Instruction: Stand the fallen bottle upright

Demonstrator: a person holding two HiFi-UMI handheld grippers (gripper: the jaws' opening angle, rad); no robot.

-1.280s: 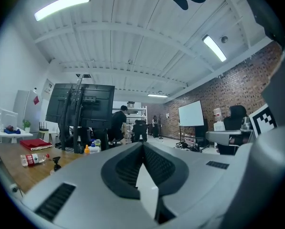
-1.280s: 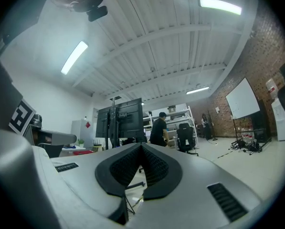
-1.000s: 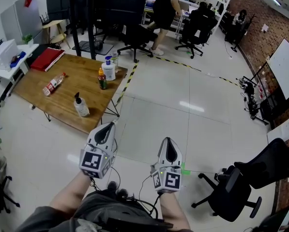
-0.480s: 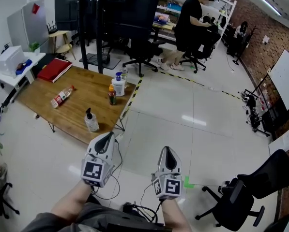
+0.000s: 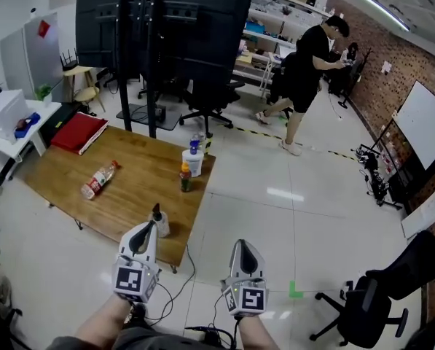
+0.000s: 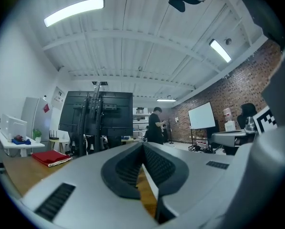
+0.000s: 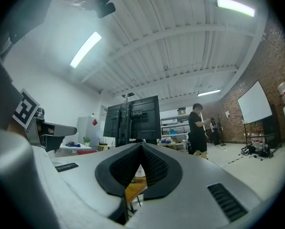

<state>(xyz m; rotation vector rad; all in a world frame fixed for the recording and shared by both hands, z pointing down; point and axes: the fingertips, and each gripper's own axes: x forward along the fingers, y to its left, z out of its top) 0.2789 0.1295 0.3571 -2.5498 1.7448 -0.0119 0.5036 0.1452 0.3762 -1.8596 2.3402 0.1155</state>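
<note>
Wood tabletop [image 5: 140, 177]; clear cyl. bottle [image 5: 99, 180] lying flat w/ red label.

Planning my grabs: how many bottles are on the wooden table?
4: fallen bottle lying at left; pump bottle at the near edge; sauce bottle and white bottle standing near the right edge. Another may hide behind them.

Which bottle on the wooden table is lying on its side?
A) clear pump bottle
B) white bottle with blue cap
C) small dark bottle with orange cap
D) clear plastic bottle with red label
D: the clear plastic bottle with the red label lies flat on the left part of the brown wooden table, not standing on its base.
</note>
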